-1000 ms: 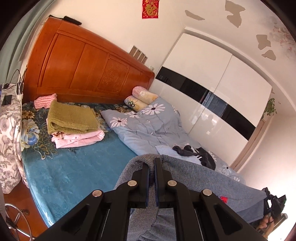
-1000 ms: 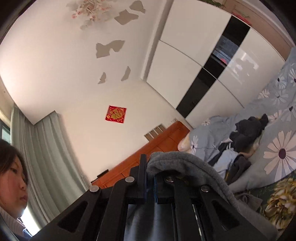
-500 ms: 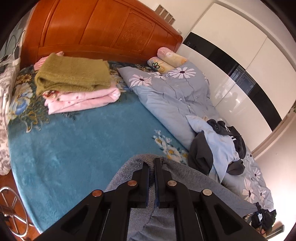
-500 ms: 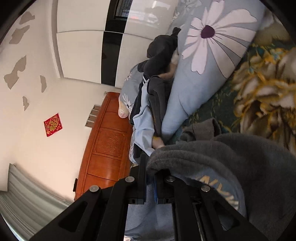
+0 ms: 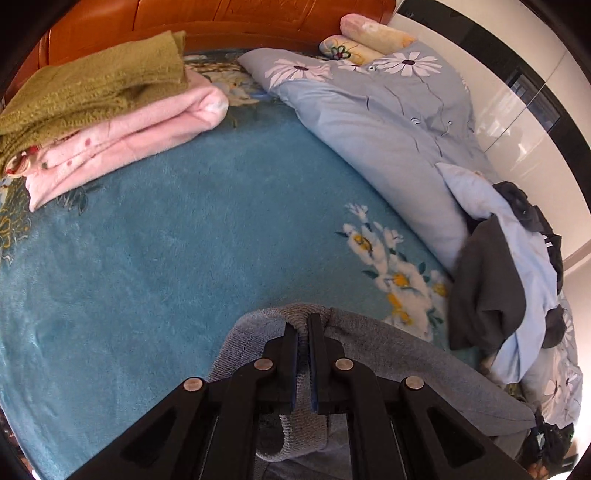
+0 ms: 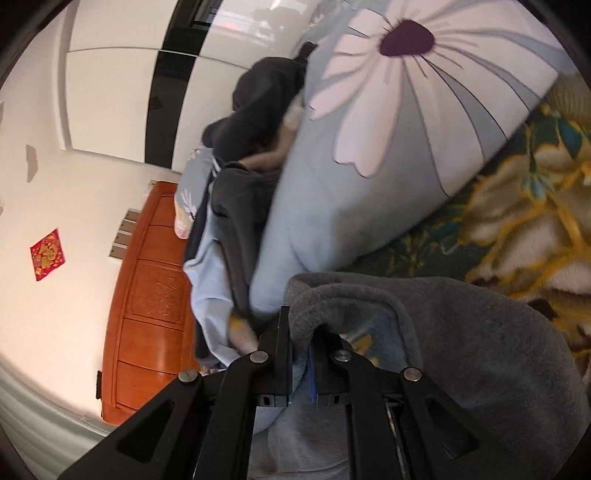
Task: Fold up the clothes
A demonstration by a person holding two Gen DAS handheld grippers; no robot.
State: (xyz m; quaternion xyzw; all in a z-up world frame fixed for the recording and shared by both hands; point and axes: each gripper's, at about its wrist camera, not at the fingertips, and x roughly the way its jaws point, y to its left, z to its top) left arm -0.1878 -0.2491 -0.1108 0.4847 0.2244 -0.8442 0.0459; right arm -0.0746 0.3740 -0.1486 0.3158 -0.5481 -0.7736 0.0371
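Observation:
A grey sweatshirt hangs between both grippers, low over the teal bedspread. My left gripper is shut on its ribbed edge, and the cloth bunches over the fingertips. In the right wrist view the same grey sweatshirt drapes over the right finger, fleece side up. My right gripper pinches a fold of it; its jaws are opening slightly with the cloth still between them. That gripper points nearly level, toward the flowered quilt.
A folded olive sweater lies on a folded pink garment at the far left. The blue flowered quilt runs along the right, with a heap of dark and light-blue clothes on it. The wooden headboard stands behind.
Both grippers have come down toward the bed with the grey sweatshirt. The left view tipped from the headboard wall to the bedspread; the right view rolled from the ceiling to the quilt.

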